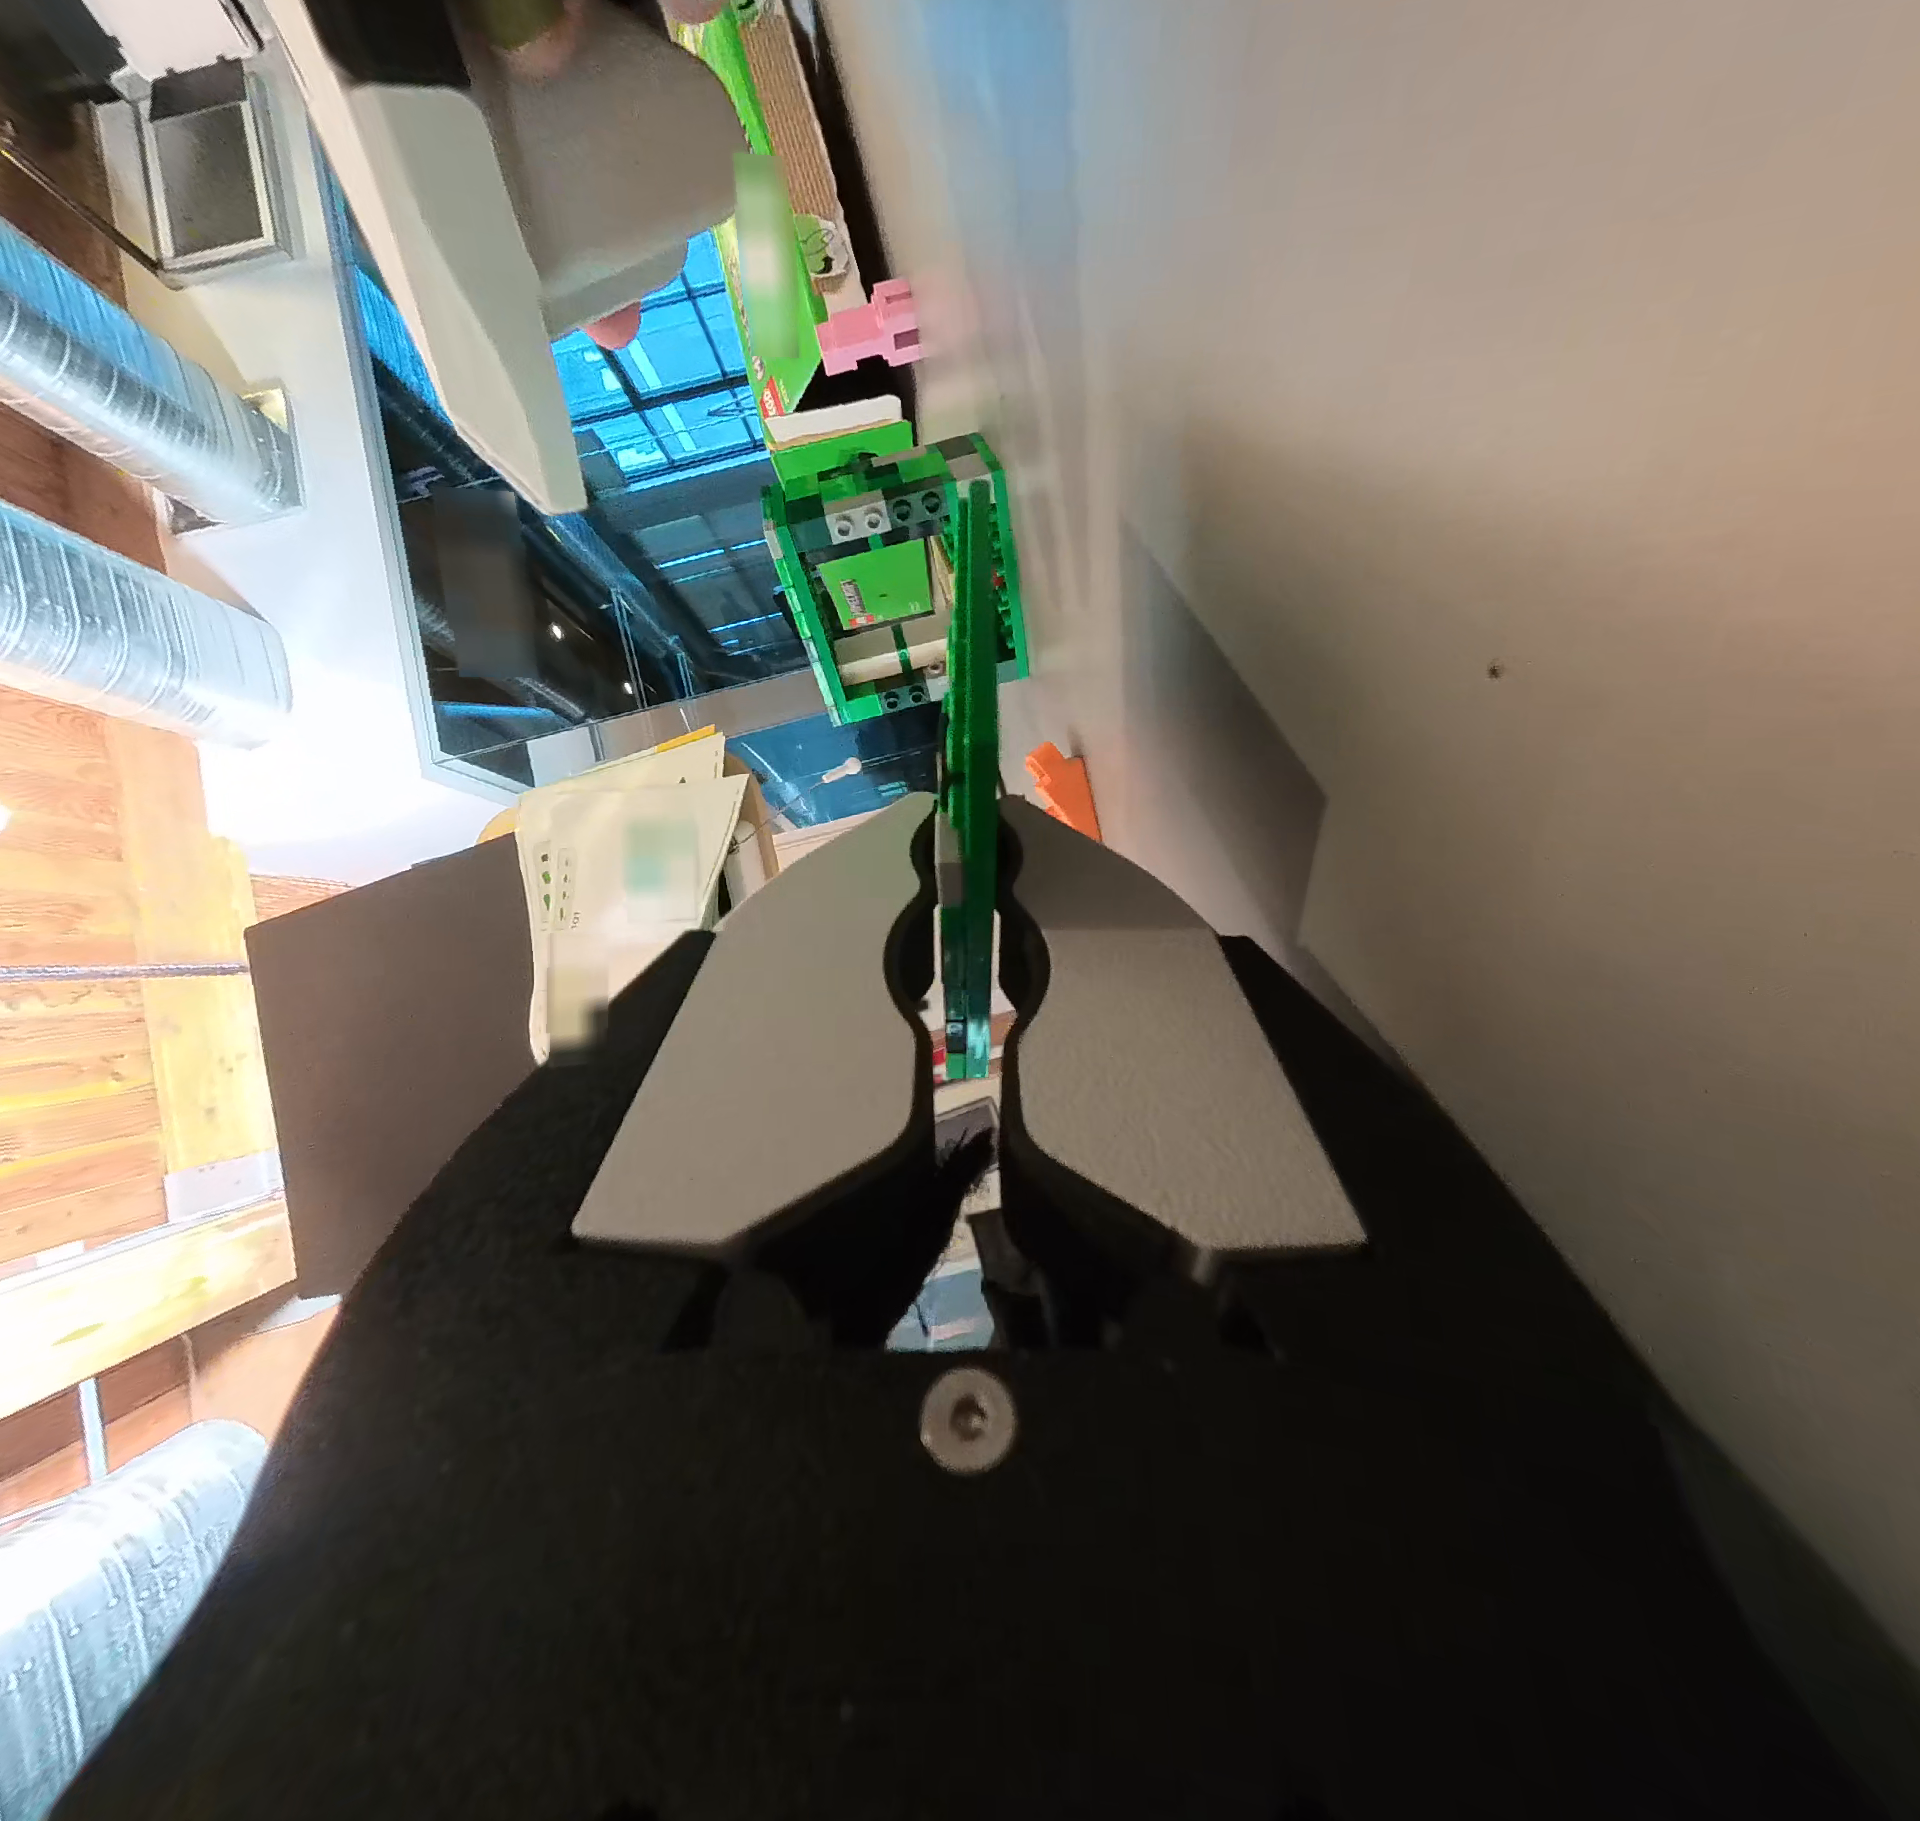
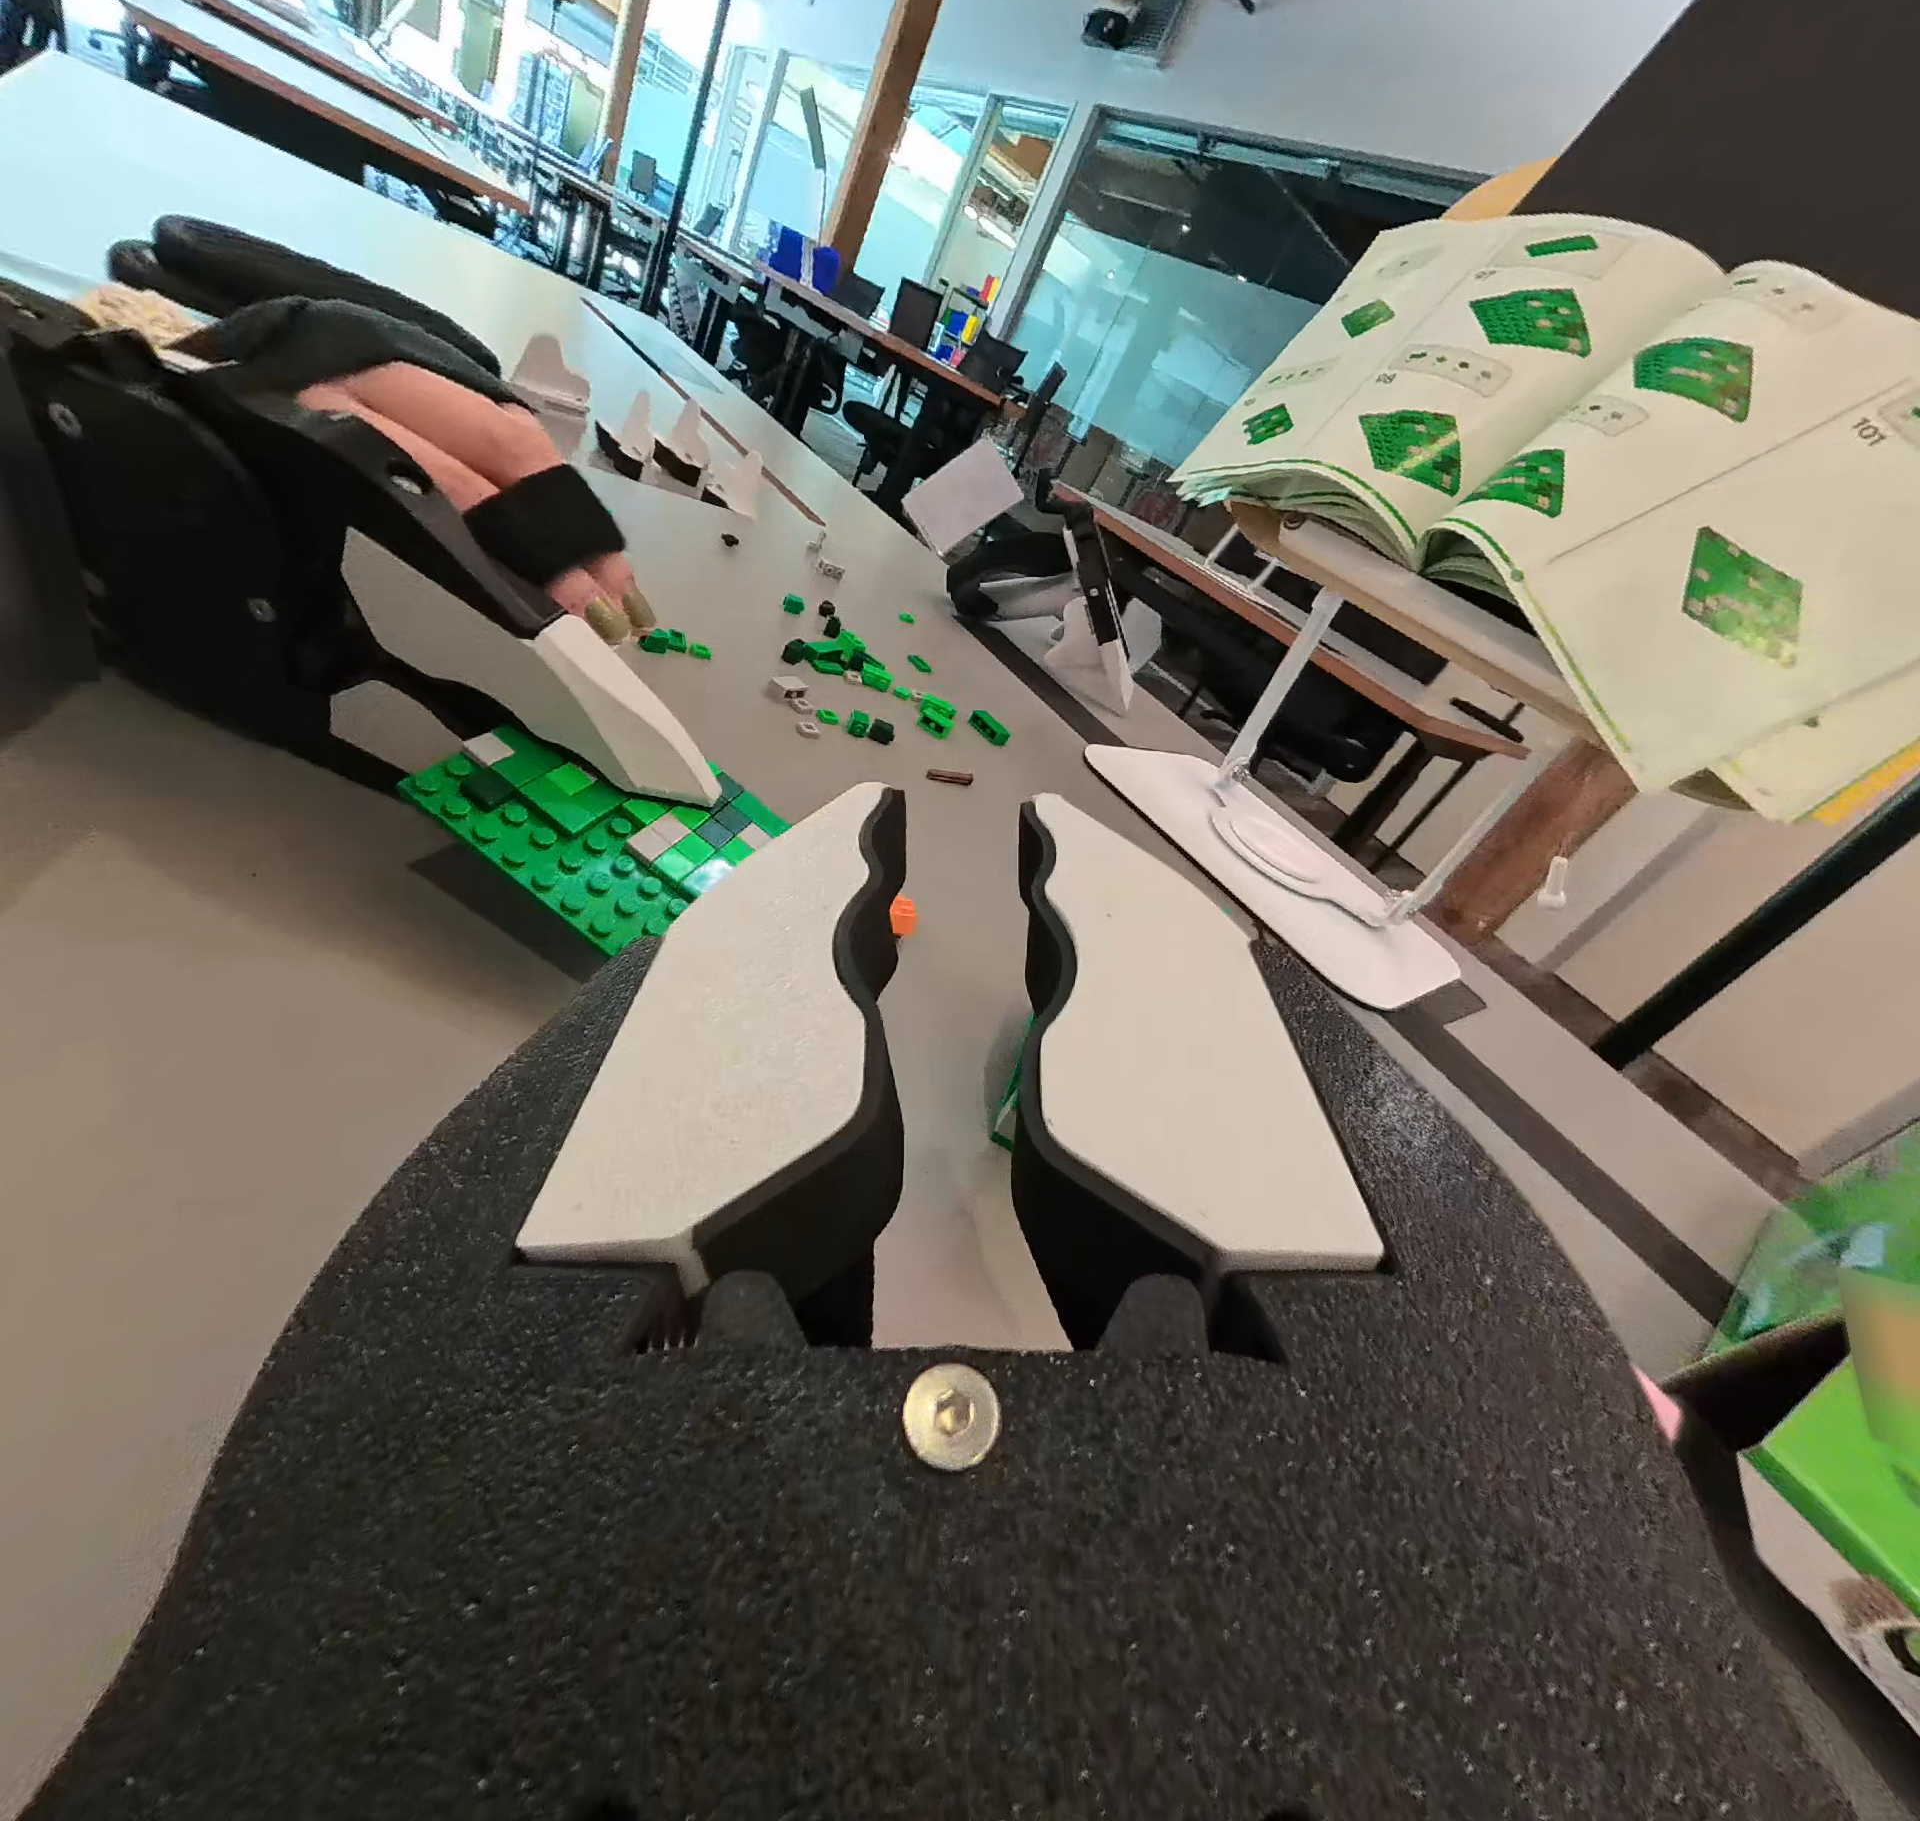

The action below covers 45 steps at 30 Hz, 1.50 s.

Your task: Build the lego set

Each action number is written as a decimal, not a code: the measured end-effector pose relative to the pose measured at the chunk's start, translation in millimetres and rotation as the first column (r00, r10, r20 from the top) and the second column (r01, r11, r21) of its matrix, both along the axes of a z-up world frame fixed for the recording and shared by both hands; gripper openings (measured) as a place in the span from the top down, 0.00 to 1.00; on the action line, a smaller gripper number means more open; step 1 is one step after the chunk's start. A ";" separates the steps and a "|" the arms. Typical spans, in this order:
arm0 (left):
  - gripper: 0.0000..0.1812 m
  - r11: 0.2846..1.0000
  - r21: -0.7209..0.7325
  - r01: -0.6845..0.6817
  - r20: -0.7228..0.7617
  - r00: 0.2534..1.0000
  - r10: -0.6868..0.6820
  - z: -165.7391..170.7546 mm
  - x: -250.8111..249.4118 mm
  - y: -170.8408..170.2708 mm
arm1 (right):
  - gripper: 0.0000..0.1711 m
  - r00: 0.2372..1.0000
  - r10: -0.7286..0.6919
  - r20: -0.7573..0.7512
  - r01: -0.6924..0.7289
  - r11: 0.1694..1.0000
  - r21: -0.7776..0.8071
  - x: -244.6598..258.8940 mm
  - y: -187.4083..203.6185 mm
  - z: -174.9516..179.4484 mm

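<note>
My left gripper (image 1: pixel 971 821) is shut on the edge of a flat green plate (image 1: pixel 975 670), seen edge-on in the left wrist view. In the right wrist view that plate (image 2: pixel 561 857) is partly covered with green, grey and white tiles and sits low over the grey table (image 2: pixel 208 940), with the left gripper's white finger (image 2: pixel 623 722) on top of it. My right gripper (image 2: pixel 961 815) is open and empty, low over the table just right of the plate. A pile of small loose green and grey pieces (image 2: pixel 862 670) lies beyond it.
An open instruction booklet (image 2: pixel 1558 421) rests on a white stand (image 2: pixel 1278 867) at the right. A small orange piece (image 2: pixel 904 914) and a brown bar (image 2: pixel 948 777) lie near my right fingers. A boxy green build (image 1: pixel 894 576), a pink figure (image 1: pixel 873 332) and a green box (image 1: pixel 774 244) lie beyond the plate. Across from one pair of fingers to the other is roughly 10 centimeters.
</note>
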<state>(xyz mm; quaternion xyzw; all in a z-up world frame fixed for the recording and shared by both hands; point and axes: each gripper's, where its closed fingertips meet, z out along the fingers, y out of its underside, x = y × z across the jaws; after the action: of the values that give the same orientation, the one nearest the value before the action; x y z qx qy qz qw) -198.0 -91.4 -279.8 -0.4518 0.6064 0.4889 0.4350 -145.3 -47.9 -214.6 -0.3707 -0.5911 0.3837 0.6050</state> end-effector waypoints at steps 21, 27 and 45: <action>0.97 1.000 0.007 0.023 -0.006 1.000 -0.023 3.0 2.6 0.1 | 0.89 1.000 0.006 0.005 -0.006 1.000 -0.007 -0.9 0.3 -1.1; 0.97 1.000 0.007 0.024 -0.004 1.000 -0.024 3.5 2.6 0.1 | 0.89 1.000 0.007 0.005 -0.007 1.000 -0.008 -0.9 0.2 -1.1; 0.97 0.994 0.110 0.016 0.088 0.996 -0.026 26.2 -5.0 -2.9 | 0.89 1.000 0.007 0.006 -0.007 1.000 -0.005 -0.8 0.1 -1.2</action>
<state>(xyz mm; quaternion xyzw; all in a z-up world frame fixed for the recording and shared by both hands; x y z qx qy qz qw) -203.0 -94.3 -253.6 -0.4423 0.5634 0.4962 0.4906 -146.2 -47.7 -215.8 -0.3713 -0.5932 0.3861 0.6010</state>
